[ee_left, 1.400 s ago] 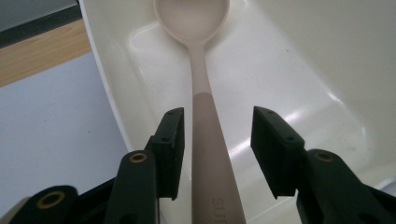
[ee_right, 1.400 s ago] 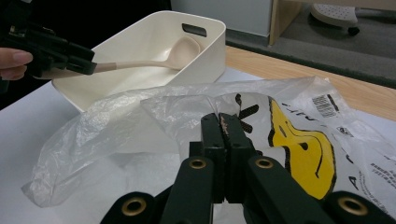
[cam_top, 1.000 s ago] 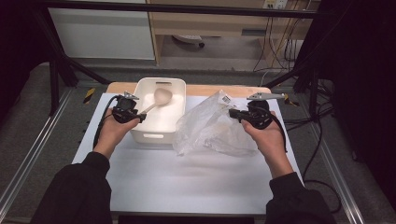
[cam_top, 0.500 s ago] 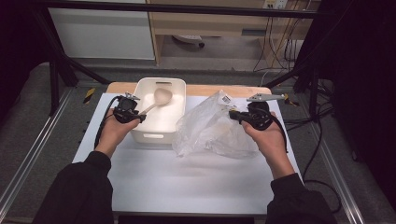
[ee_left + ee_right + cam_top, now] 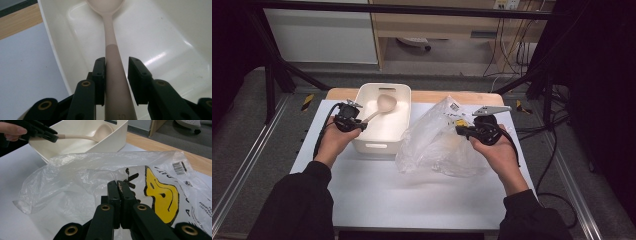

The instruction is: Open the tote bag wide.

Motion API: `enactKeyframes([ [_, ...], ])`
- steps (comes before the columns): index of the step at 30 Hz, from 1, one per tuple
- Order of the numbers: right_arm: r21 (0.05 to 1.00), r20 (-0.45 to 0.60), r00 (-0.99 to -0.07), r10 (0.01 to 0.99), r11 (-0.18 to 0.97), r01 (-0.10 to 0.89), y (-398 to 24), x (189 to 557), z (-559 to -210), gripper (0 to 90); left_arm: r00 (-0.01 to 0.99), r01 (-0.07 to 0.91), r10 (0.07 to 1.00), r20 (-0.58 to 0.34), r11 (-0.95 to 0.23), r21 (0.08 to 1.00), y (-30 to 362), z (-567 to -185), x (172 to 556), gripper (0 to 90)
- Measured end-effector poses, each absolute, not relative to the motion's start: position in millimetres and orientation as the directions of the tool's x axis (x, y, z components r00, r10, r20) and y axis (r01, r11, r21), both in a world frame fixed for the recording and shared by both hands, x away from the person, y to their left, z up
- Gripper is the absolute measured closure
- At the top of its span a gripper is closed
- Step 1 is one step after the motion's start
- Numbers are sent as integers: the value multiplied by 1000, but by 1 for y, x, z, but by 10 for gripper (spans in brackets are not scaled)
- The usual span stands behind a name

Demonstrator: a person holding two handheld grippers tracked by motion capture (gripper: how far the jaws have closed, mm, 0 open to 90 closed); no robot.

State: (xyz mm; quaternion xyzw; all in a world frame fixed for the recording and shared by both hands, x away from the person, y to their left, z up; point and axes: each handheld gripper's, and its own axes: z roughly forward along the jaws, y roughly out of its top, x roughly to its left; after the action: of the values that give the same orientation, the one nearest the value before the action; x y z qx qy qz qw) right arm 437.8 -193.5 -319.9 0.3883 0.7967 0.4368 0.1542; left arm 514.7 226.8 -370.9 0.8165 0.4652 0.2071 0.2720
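Note:
A beige spoon (image 5: 379, 107) lies slanted in the white bin (image 5: 377, 145), its bowl toward the far end. My left gripper (image 5: 359, 124) reaches over the bin's left rim. In the left gripper view the spoon's handle (image 5: 112, 50) runs between the jaws, which have just been closing. One pad touches the handle and a narrow gap remains at the other pad. My right gripper (image 5: 458, 131) is shut on the film of a clear plastic bag (image 5: 437, 145) and holds its top edge up. The bag (image 5: 75, 170) bears a yellow smiley print.
The bin and bag sit on a white tabletop (image 5: 412, 195) with a wooden strip (image 5: 432, 96) along its far edge. Metal rails run down both sides of the table. Cables hang at the back right.
My right hand has drifted slightly nearer the person with the bag. The left hand and the spoon stay where they were.

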Motion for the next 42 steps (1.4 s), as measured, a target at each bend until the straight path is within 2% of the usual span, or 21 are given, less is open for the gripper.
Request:
enactKeyframes([
  [16, 809, 107, -655, 748, 318, 495, -192, 437, -325, 898, 477, 649, 872, 106, -431, 627, 225, -370, 514, 706],
  [23, 806, 110, -657, 746, 320, 498, -193, 438, -327, 900, 480, 614, 875, 67, -389, 687, 228, -356, 505, 708],
  [33, 796, 102, -668, 738, 343, 500, -189, 439, -332, 900, 560, 502, 827, 48, -385, 775, 238, -319, 453, 708],
  [42, 791, 113, -664, 740, 337, 510, -187, 437, -335, 900, 631, 440, 775, 39, -399, 804, 245, -303, 402, 709],
])
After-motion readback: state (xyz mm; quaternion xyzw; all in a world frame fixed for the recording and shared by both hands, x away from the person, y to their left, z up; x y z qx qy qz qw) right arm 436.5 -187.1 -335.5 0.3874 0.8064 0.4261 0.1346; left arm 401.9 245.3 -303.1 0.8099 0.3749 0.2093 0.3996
